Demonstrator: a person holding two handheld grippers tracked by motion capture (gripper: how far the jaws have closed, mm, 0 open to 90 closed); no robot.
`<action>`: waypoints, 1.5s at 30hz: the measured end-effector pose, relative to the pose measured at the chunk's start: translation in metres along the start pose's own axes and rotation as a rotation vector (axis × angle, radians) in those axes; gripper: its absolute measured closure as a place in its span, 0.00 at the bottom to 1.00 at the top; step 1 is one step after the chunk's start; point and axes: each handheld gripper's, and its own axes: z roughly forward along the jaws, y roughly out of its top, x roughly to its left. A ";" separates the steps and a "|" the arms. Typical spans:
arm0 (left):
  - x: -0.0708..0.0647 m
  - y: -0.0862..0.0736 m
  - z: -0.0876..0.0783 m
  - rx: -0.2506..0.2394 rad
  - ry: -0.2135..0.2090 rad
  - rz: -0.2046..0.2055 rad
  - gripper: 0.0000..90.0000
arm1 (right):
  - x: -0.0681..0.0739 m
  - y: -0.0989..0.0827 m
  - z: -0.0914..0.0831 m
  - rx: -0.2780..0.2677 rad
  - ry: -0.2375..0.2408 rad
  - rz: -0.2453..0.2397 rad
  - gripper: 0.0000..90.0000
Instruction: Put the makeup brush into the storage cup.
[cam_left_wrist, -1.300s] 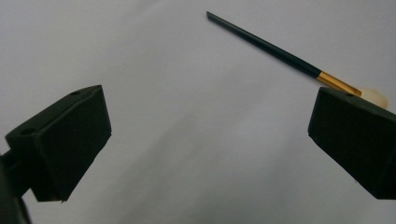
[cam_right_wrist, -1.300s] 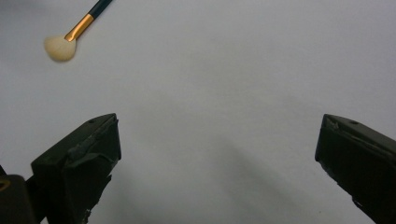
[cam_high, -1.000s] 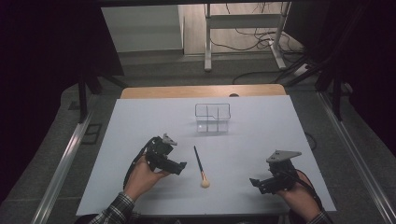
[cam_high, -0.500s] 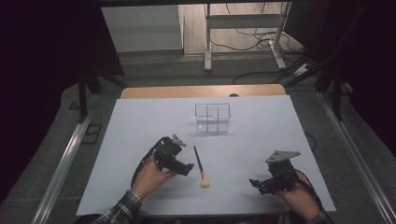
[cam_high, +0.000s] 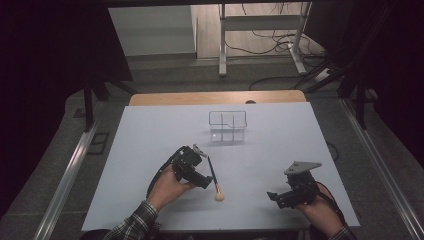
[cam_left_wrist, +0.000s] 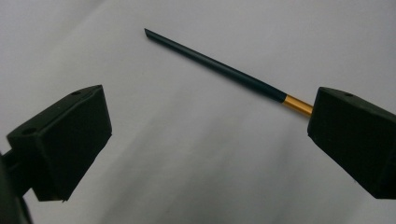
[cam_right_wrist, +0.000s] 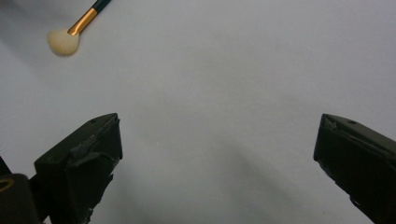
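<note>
Left gripper (cam_high: 206, 182) open, jaws spread wide, just left of the brush (cam_high: 214, 176). Brush axis runs far-to-near, bristles nearest. Right gripper (cam_high: 272, 196) open too, well apart.

On the table (cam_high: 150, 150), a brush (cam_high: 214, 177) lies before a wire basket (cam_high: 228, 125).

White surface (cam_high: 150, 150), black claws, and there's the brush (cam_left_wrist: 219, 70): dark handle, gold band, cream bristles; clear organiser (cam_high: 228, 126) outlined grey, plaid sleeve (cam_high: 132, 227) at the near edge
</note>
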 end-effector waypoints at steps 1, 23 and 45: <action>0.000 0.002 0.001 0.005 -0.002 0.001 0.01 | 0.000 0.000 0.000 -0.001 0.000 -0.001 0.01; -0.014 0.025 0.022 0.069 -0.012 0.020 0.01 | 0.000 0.000 0.000 0.001 0.001 -0.003 0.02; -0.019 0.027 0.043 0.124 0.006 0.019 0.04 | 0.001 0.000 0.001 0.011 0.008 -0.014 0.02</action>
